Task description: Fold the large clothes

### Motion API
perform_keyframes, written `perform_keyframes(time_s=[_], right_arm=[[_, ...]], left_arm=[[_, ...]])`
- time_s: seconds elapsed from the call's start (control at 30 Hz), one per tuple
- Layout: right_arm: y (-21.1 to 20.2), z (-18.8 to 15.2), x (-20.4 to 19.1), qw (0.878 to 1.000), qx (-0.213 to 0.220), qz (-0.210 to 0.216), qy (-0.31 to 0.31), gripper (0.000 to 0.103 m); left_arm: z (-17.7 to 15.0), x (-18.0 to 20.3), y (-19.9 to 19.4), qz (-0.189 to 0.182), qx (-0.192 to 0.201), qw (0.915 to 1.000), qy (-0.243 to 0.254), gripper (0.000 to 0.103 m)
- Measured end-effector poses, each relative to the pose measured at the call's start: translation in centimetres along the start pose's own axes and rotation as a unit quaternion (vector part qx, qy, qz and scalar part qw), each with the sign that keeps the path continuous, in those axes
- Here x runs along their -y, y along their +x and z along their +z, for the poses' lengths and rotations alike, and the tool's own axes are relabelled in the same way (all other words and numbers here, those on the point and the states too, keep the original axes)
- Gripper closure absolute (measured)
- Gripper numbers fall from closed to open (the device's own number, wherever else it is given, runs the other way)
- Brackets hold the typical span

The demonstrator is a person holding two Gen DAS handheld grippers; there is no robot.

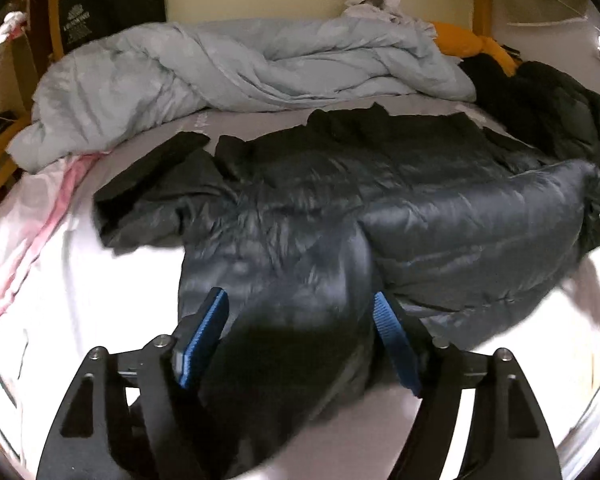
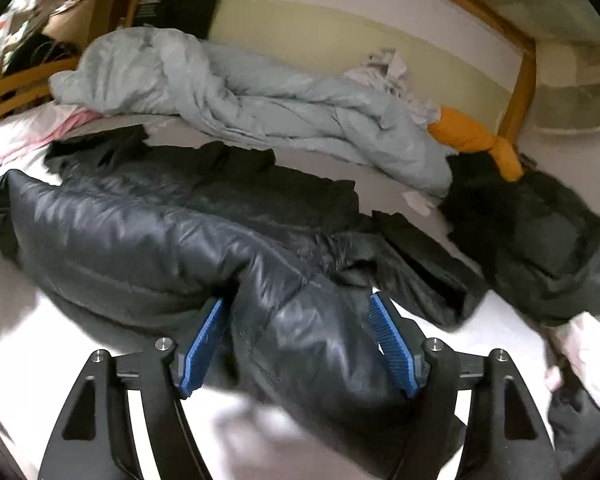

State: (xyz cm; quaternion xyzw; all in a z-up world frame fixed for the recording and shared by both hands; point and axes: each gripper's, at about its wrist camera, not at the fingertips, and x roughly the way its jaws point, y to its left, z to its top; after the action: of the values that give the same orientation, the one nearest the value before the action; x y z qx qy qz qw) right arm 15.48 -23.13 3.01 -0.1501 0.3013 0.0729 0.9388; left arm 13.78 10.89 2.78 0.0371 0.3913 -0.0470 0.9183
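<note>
Jacket (image 1: 380,200), a big dark puffy one, lies spread across the bed (image 1: 80,280), on the light sheet in front of the crumpled pale blue duvet (image 1: 220,64). One black sleeve (image 1: 148,176) sticks out to the side near the pink-patterned part of the sheet.

My left tongs (image 1: 300,344) have the blue pads standing wide apart, and a thick bunch of the jacket hem sits between them. My right tongs (image 2: 300,340) look the same: pads spread wide, with a shiny fold of the jacket in the gap. In both views the fabric fills the space, but I cannot tell if the pads really press it or only stand around it, so I would not call it a firm grip. The pictures are a little blurred from motion.

I judge that I am at the start of a fold, taking the near edge at two places. Next, both tongs should squeeze well on the slippery padding, then lift together and carry the edge over the body toward the duvet. Another dark garment (image 2: 540,240) lies at the right, near an orange cloth (image 2: 472,136); the fold should stay apart from it.
</note>
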Motion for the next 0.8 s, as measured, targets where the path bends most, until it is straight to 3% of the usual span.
perform_keyframes(time_s=[0.17,0.3,0.43,0.6,0.7,0.8], right_arm=[[7.0,0.0,1.1,0.998,-0.036,0.026,0.034,0.029],[9.9,-1.4,1.0,0.997,-0.042,0.038,0.047,0.028],[10.3,-1.8,0.8,0.998,-0.042,0.035,0.033,0.026],[8.3,-2.2,1.8,0.998,-0.018,0.019,0.051,0.025],[6.0,-2.3,2.9,0.997,0.005,0.012,0.073,0.018],[3.8,-2.2,3.5,0.996,0.03,0.002,0.082,0.018]], left_arm=[[0.5,-1.7,5.3,-0.02,-0.035,0.999,-0.016,0.022],[-0.5,-3.0,7.2,-0.034,-0.048,0.9972,-0.047,0.01],[-0.6,-2.9,6.9,-0.026,-0.041,0.9979,-0.043,0.009],[-0.3,-2.3,4.9,0.006,0.011,0.9995,-0.029,0.009],[-0.2,-2.3,2.7,0.008,0.061,0.9978,-0.027,0.009],[-0.3,-2.4,0.5,0.0,0.094,0.9951,-0.032,0.008]])
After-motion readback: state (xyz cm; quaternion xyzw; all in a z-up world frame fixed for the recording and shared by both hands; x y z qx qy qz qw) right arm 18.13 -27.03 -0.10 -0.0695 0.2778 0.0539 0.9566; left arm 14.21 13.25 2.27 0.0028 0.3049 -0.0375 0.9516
